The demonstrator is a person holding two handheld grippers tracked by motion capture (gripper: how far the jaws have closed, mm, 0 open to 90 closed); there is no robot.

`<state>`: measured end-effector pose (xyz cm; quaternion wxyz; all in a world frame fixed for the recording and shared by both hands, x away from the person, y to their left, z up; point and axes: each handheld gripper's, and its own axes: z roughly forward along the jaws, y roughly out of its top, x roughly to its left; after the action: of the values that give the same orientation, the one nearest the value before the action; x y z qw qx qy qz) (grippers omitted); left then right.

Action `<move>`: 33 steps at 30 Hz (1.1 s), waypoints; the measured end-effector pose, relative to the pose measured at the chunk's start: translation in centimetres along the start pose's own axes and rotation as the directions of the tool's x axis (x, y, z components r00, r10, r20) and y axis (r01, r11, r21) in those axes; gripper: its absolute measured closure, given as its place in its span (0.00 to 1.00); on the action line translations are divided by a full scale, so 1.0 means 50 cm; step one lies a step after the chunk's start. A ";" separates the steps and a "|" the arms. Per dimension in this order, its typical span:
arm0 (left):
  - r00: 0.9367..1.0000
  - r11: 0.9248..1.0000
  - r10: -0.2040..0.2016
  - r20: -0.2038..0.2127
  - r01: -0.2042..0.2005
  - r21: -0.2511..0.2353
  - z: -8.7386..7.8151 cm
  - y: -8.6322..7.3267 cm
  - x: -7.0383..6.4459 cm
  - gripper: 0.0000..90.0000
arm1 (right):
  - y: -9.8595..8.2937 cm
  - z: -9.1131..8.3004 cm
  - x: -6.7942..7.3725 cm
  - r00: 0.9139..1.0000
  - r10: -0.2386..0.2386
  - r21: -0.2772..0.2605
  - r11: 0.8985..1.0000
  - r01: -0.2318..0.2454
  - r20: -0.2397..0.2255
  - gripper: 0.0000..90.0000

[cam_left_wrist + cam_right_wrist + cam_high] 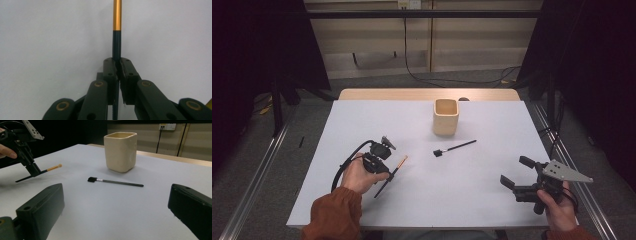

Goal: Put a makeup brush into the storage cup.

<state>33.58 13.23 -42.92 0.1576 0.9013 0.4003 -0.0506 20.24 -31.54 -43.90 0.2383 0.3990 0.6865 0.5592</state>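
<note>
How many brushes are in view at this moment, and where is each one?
2. The gold-banded brush is clamped in the left gripper at the near left of the table. The black brush lies loose in front of the cream cup. The cup's inside is hidden.

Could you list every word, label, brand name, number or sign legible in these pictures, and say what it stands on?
None can be read.
The cream cup, the black brush and the orange-tipped brush clamped in the left gripper show no print.
The wall socket is too small to show any marking.
</note>
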 end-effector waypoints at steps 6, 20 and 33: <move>1.000 0.995 0.011 -0.019 -0.013 -0.101 -0.005 -0.006 -0.007 0.94 | 0.000 0.000 0.000 1.000 -0.001 0.000 1.000 0.001 -0.001 0.00; 1.000 0.969 -0.008 0.024 0.013 -0.246 -0.013 -0.020 -0.001 0.94 | 0.000 0.000 -0.001 1.000 -0.002 -0.001 1.000 0.002 -0.007 0.00; 0.998 0.908 0.055 -0.003 -0.051 -0.415 -0.035 -0.037 -0.009 0.94 | 0.000 0.001 -0.001 1.000 -0.001 0.003 1.000 0.001 -0.007 0.00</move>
<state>31.86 14.64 -41.59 0.3485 0.8575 0.3767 0.0361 20.30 -31.56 -43.94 0.2356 0.3974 0.6884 0.5593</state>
